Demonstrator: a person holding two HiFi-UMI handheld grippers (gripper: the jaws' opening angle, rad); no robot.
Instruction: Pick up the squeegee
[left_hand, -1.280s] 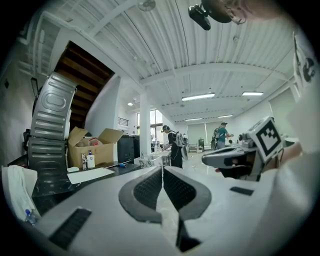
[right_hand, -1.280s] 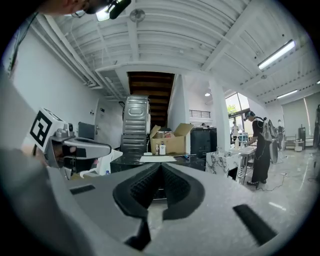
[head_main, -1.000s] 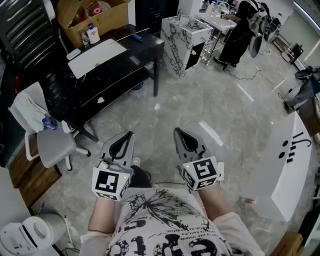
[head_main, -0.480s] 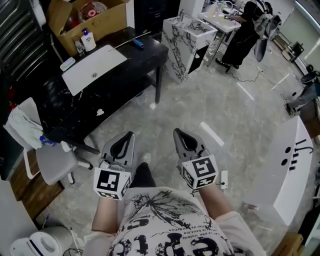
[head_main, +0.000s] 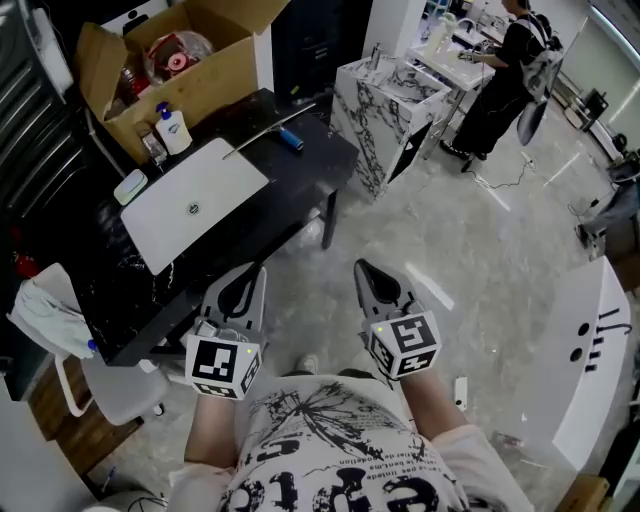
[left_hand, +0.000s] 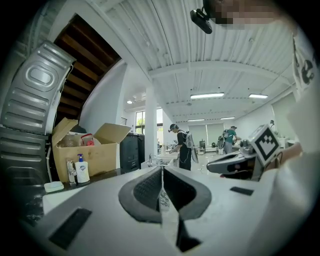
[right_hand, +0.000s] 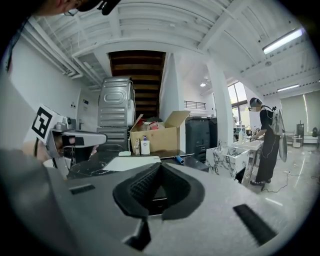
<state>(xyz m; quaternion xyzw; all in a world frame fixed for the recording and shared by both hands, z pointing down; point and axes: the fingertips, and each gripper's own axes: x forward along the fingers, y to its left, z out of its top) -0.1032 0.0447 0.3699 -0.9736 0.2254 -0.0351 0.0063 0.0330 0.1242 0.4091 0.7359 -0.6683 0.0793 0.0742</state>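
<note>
item 1: grey two-jaw left gripper (head_main: 247, 280), jaws pressed together, nothing between them.
item 2: grey two-jaw right gripper (head_main: 367, 275), jaws likewise closed and empty; i have both side by side above the pale marble floor (head_main: 470, 250).
item 3: squeegee with a thin metal bar and blue handle (head_main: 289, 138), lying on the black rectangular table (head_main: 310, 172) (just beside the flat white board (head_main: 195, 205)), well apart from both grippers.
item 4: open brown cardboard box (head_main: 215, 75), with a white pump bottle (head_main: 174, 130) in front of it.
</note>
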